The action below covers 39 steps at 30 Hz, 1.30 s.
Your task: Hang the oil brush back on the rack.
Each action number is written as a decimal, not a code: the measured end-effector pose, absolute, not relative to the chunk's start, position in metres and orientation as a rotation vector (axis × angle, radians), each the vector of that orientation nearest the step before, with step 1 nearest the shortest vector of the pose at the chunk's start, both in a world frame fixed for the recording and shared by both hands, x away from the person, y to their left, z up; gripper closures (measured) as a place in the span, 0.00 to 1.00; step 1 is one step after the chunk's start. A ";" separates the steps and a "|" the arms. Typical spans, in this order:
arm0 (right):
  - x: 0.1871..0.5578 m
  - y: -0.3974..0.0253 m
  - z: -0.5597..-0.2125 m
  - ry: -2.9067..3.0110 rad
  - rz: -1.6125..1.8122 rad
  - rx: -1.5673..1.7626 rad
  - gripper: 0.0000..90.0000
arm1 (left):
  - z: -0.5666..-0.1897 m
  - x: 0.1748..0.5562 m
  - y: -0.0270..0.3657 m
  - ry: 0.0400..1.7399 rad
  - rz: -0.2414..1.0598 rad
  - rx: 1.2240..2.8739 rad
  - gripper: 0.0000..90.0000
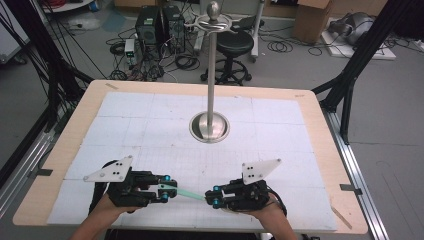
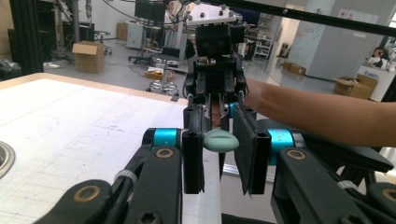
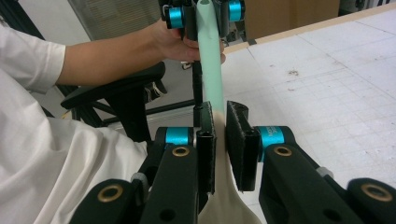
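Nearest us, at the table's front edge, our left gripper (image 1: 165,189) is closed on the mint-green handle end of a spoon-like utensil (image 1: 189,193), which spans the gap just above the white mat (image 1: 150,125). Our right gripper (image 1: 215,196) pinches the neck where green turns cream, with the broad cream end (image 3: 224,205) behind its jaws. We seem to be mid-handover, or heading for the steel stand (image 1: 210,100) beyond. Next, one gripper must open while the other keeps its grip.
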State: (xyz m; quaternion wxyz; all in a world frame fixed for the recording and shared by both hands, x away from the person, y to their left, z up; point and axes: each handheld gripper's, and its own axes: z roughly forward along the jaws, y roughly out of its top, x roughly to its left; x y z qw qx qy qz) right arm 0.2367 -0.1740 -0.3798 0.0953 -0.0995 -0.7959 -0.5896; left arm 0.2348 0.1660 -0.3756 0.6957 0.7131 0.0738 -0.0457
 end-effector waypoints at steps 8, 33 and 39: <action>0.238 -0.172 -0.380 -2.357 -1.752 -0.311 0.89 | -0.372 0.235 0.166 0.180 -0.116 1.589 0.84; 0.232 -0.130 -0.364 -2.657 -1.612 -0.244 0.77 | -0.340 0.238 0.165 0.251 -0.100 1.746 0.84; 0.233 -0.128 -0.365 -2.656 -1.599 -0.218 0.89 | -0.339 0.238 0.164 0.260 -0.108 1.718 0.84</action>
